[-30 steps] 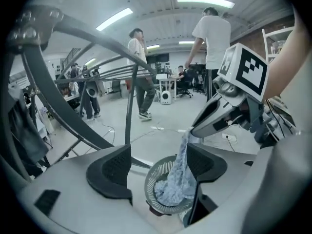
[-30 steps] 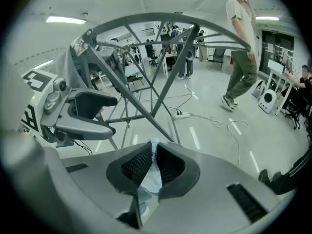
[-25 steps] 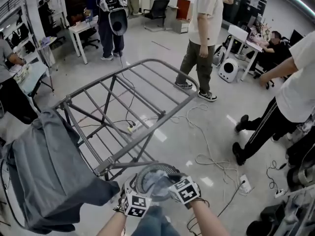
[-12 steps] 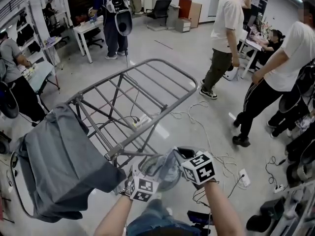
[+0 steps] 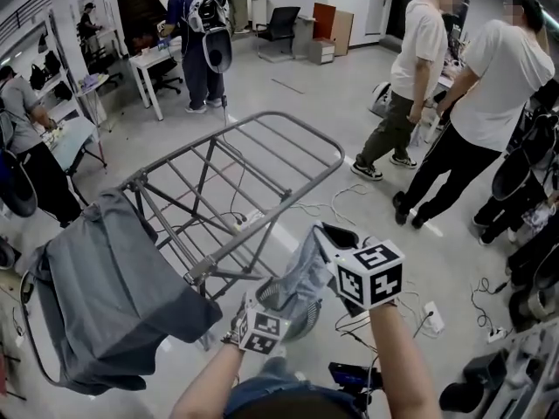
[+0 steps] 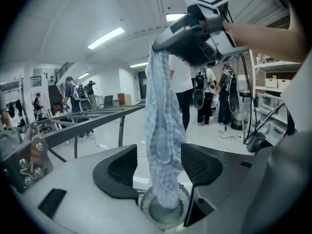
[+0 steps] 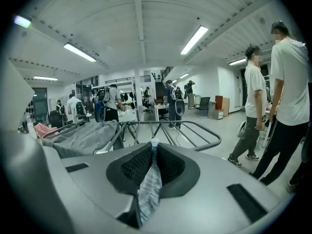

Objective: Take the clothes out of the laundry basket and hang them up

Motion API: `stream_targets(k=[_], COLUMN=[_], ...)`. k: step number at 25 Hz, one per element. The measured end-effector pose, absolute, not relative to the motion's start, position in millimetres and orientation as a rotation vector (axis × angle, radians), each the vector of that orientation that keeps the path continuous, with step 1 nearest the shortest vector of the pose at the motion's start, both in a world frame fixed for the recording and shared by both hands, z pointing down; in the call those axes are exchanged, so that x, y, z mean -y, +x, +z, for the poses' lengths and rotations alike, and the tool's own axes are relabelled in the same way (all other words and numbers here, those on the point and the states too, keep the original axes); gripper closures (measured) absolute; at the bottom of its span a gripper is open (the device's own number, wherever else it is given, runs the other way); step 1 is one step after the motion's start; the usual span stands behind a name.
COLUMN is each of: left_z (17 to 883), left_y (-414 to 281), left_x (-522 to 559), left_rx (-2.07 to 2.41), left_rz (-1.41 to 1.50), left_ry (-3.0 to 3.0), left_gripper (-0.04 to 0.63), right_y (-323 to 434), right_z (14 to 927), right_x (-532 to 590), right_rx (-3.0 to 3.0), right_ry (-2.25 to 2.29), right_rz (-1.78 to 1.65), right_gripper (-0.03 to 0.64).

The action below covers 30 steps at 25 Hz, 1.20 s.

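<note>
A light blue checked garment [image 5: 306,273] hangs from my right gripper [image 5: 327,234], whose jaws are shut on its top edge [image 7: 150,179]. Its lower end trails into the round slatted laundry basket [image 5: 301,321] on the floor below. My left gripper [image 6: 161,162] sits lower, just above the basket [image 6: 163,213]. The hanging cloth [image 6: 163,130] passes between its jaws, which have just been closing, but the pads [image 6: 122,167] stand apart from it. The grey drying rack [image 5: 262,151] stands ahead, with a grey garment [image 5: 105,286] draped over its near left end.
Two people [image 5: 472,120] stand close on the right, others at desks [image 5: 157,55] farther back. Cables and a power strip [image 5: 432,312] lie on the floor to the right of the basket. A person [image 5: 22,147] stands at the far left.
My right gripper has risen, drawing the blue garment up out of the basket. The left gripper rose a little beneath it. The people at right have stepped closer.
</note>
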<state>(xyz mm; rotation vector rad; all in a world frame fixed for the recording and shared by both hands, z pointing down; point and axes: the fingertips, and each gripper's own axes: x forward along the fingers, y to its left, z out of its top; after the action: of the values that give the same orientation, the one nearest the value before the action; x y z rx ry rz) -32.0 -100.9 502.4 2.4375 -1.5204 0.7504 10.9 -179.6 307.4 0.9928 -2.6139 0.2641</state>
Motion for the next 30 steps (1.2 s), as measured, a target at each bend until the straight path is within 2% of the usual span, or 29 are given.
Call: stream_targets(k=[5,6,8,10,14,19,30], left_z=[503.2,498.7,482.1,458.3,406.0,351.3,298.4], left_y=[-25.2,-28.0,-40.2,-55.8,-83.8,-111.8,-118.4], left_x=[118.0,120.8,125.0,126.4,128.0,142.4,163.4], left_rx=[1.480,1.503,1.602,1.679,1.748,1.904,2.349], left_rz=[0.722,0.713,0.659,0.593,0.563,0.672,0.834], left_ry=[2.386,2.379,2.378,2.397,2.464,2.472,2.194], left_gripper=[0.320,0.353,0.524,0.552,0.560,0.561,0.561], right_y=[14.3,15.8,20.7,28.2,46.9,68.3,81.6], right_z=[269.0,262.6,252.2,245.0,240.0,242.5,233.1], right_x=[179.9,180.9,185.6,193.4,205.4,216.3,238.3], right_rx=[2.684,2.693,2.699,2.684,2.640,2.637,2.750], right_ry=[1.000,1.013,1.062,1.131,1.269,1.403,1.197], right_rz=[0.185,0.170,0.142,0.114,0.060,0.063,-0.015], right_gripper=[0.584,0.584,0.584,0.584,0.584,0.583,0.581])
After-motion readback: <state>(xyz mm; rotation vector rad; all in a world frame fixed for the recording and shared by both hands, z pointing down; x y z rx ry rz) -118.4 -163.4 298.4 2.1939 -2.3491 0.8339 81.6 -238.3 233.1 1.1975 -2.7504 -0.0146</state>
